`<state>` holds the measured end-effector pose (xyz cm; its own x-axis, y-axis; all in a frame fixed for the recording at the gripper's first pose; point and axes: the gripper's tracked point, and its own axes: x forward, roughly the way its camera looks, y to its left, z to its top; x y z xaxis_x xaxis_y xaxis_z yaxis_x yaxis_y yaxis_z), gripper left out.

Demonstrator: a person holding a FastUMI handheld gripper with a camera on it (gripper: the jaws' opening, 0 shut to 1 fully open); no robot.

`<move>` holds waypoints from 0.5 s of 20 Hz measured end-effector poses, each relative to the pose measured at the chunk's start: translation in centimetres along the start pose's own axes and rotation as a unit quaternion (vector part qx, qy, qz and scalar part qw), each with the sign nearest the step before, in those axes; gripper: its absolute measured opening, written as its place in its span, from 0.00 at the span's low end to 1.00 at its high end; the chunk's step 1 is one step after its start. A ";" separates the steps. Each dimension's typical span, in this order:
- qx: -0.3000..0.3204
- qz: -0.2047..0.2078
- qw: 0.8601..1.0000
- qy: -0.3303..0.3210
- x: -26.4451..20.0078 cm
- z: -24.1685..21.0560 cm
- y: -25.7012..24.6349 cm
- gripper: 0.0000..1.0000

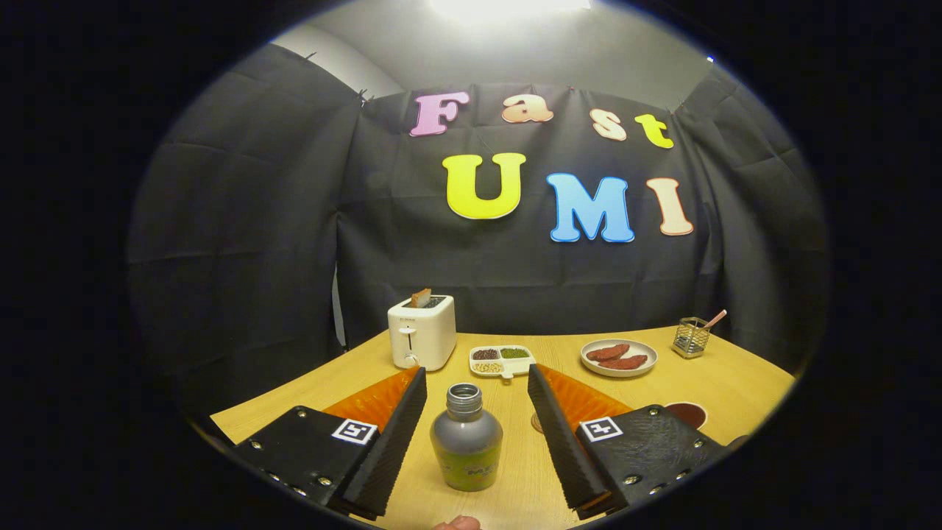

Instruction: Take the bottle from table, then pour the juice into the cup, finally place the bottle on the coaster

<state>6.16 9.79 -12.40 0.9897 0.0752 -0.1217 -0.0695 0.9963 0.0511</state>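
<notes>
Spread wide apart, the jaws of the gripper (477, 390) stand open with the bottle (466, 438) upright between them, touching neither finger. Going from left to right across the wooden table (736, 379): at the far left stands a white toaster (422, 332) with a slice of bread (421, 297) poking out of its slot; to its right lies a small divided dish (502, 360) holding three sorts of grains or seeds; then a round plate (619, 357) with two reddish pieces of food; then, far right, a wire holder (691, 337) with a thin stick leaning in it. Nearer, just beyond the right finger, sits a dark round thing (688, 413), perhaps the cup or the coaster; it is partly hidden and I cannot tell which. The bottle is grey, cap off, with a yellow-green label (468, 470) whose writing is too blurred to read. The task looks to be at its first step, taking the bottle. Next, the fingers would need to close evenly on the bottle's body and lift it without tipping.
</notes>
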 end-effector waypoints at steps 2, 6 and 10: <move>-0.006 0.001 1.000 0.014 0.7 -1.3 0.4 0.85; -0.007 -0.002 0.999 0.034 1.9 -3.3 0.8 0.85; -0.006 -0.009 0.999 0.050 2.5 -5.0 1.0 0.85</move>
<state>7.93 11.16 -17.58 0.9733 0.0597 -0.2214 -0.0531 0.9979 0.0359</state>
